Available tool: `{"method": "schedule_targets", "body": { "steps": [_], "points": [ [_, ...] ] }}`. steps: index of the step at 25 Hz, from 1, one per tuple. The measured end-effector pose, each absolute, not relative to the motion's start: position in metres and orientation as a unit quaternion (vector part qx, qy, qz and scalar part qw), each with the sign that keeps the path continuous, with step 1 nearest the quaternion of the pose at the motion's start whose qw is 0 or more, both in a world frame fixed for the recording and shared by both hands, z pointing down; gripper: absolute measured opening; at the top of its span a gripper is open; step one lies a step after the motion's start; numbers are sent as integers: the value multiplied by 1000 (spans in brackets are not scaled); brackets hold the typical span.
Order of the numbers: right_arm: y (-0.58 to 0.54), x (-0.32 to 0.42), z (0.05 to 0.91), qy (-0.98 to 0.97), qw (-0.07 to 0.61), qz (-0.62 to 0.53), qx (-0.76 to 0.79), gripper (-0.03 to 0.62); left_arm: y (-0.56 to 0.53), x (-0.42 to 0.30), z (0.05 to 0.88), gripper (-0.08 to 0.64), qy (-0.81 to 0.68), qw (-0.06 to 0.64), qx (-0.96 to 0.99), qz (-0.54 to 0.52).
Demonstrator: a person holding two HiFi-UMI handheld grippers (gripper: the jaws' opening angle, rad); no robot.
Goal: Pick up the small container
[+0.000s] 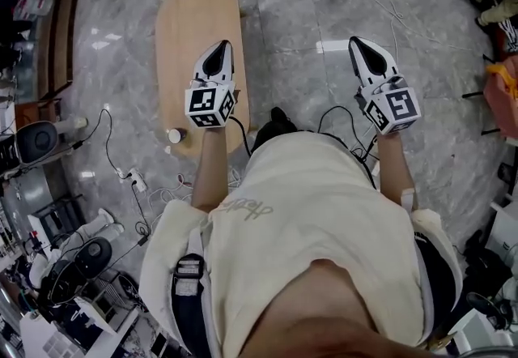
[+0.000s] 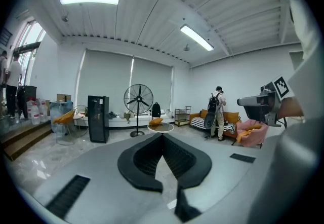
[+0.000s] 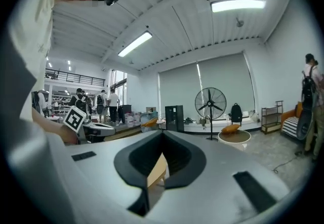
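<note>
Container: small white round container is set at the near end of the light wooden oval desk.
Left hand-held gripper: jaws are closed together, empty.
Right hand-held gripper: jaws are closed together, empty.

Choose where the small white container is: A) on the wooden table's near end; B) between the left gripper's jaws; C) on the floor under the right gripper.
A: the small container stands on the wooden table at its near edge, beside the left forearm.

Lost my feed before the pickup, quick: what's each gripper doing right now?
Left gripper: closed, holding nothing.
Right gripper: closed, holding nothing.
</note>
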State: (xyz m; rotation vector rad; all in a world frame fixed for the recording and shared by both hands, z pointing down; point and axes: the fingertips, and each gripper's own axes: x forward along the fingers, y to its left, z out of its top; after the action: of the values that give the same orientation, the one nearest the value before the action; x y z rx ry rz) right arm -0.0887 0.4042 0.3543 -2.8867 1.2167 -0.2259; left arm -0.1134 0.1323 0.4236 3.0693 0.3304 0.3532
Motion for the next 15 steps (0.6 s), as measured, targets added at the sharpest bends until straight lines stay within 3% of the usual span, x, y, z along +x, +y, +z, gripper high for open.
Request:
{"method": "schedule_targets", "body": {
  "steps": [15],
  "points": [
    [369, 18, 391, 397, 14, -101, -912, -1, 71, -28, 457, 3, 88, 23, 986, 141]
  ]
}}
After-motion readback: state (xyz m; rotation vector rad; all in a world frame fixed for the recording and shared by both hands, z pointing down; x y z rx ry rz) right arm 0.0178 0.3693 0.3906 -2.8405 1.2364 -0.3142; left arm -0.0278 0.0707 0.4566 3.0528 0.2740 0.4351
